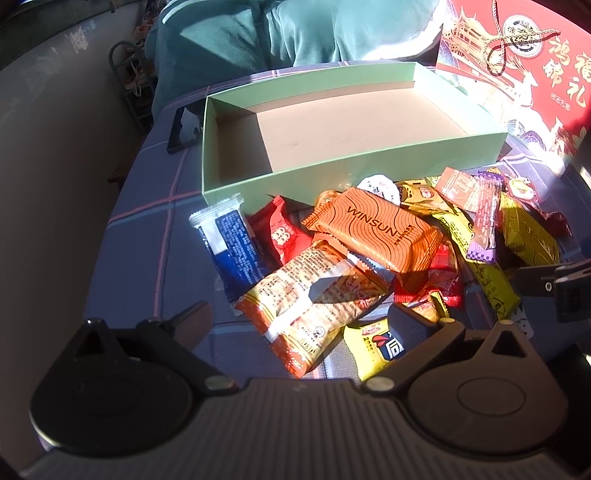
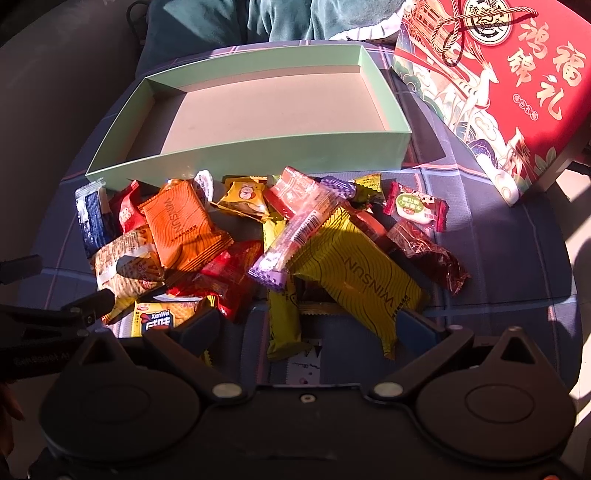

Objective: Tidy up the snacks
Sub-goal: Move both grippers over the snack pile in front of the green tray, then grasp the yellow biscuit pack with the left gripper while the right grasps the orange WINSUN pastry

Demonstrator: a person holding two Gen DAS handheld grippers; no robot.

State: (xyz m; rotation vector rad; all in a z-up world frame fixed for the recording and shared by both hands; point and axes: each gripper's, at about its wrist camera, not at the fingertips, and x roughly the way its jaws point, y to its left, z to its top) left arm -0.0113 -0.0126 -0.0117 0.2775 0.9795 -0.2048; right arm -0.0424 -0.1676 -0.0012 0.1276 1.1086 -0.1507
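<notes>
A pile of wrapped snacks lies on the checked cloth in front of an empty pale green box (image 1: 236, 184) (image 2: 122, 162). On top sits an orange WINSUN packet (image 1: 373, 230) (image 2: 181, 225); a yellow WINSUN packet (image 2: 354, 273) and a purple stick (image 2: 299, 232) lie to its right. A blue-and-white packet (image 1: 231, 247) marks the pile's left end. My left gripper (image 1: 301, 325) stands open low over the near edge, straddling an orange-and-cream packet (image 1: 314, 306). My right gripper (image 2: 310, 325) is open too, its fingers on either side of a thin yellow bar (image 2: 284, 317).
A red gift box (image 1: 517, 70) (image 2: 495, 85) with gold lettering leans at the back right. A person in teal clothing (image 1: 258, 29) sits behind the green box. A small black stand (image 1: 179, 129) is left of the box. The table edge falls away on the left.
</notes>
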